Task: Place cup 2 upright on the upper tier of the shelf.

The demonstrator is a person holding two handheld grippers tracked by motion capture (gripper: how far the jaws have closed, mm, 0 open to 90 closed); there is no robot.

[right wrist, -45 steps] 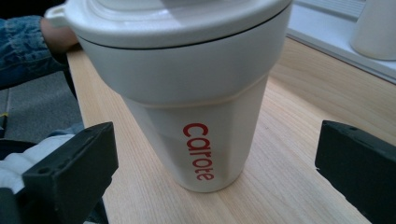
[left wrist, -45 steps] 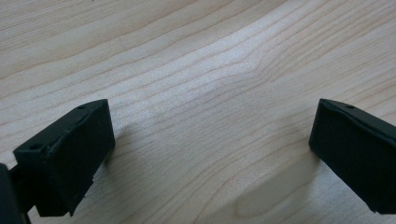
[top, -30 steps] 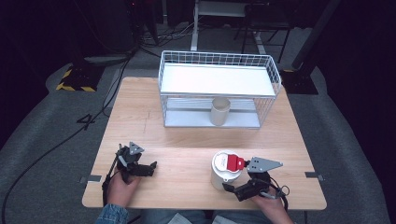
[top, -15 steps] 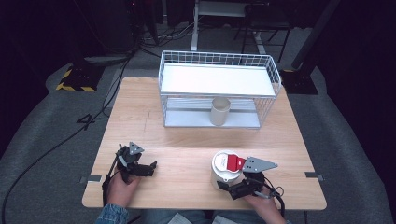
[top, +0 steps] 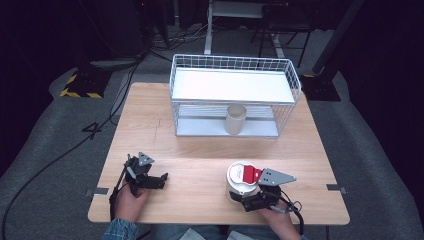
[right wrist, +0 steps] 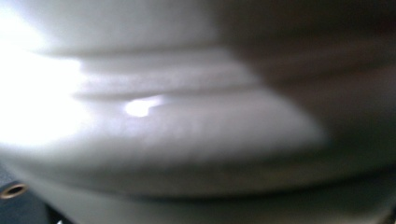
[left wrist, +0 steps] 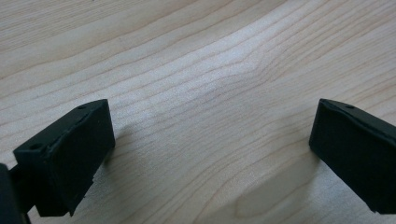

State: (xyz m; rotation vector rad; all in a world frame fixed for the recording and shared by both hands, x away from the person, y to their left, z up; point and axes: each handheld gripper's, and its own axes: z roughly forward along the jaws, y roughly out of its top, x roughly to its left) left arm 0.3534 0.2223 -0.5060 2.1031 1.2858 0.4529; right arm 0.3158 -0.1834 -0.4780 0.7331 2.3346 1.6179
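Observation:
A white round container (top: pixel 239 176) with a red patch on top stands near the table's front right. My right gripper (top: pixel 246 198) sits against its near side, with the grey plate over it. In the right gripper view the blurred white container wall (right wrist: pixel 187 121) sits right at the camera and hides the jaws. These jaws have just been closing, and I cannot see whether the pads press on the container. My left gripper (top: pixel 157 181) rests at the front left, and its jaws (left wrist: pixel 210 144) are open over bare wood with nothing between them.
A white wire rack (top: pixel 230 85) with two shelves stands at the back of the wooden table (top: pixel 200 155). A beige cup (top: pixel 235 119) stands upright on its lower shelf. Cables trail from both grippers. The floor around the table is dark.
The right hand has crept a little to the left, closer against the container's near side. The left hand and the container have stayed where they were.

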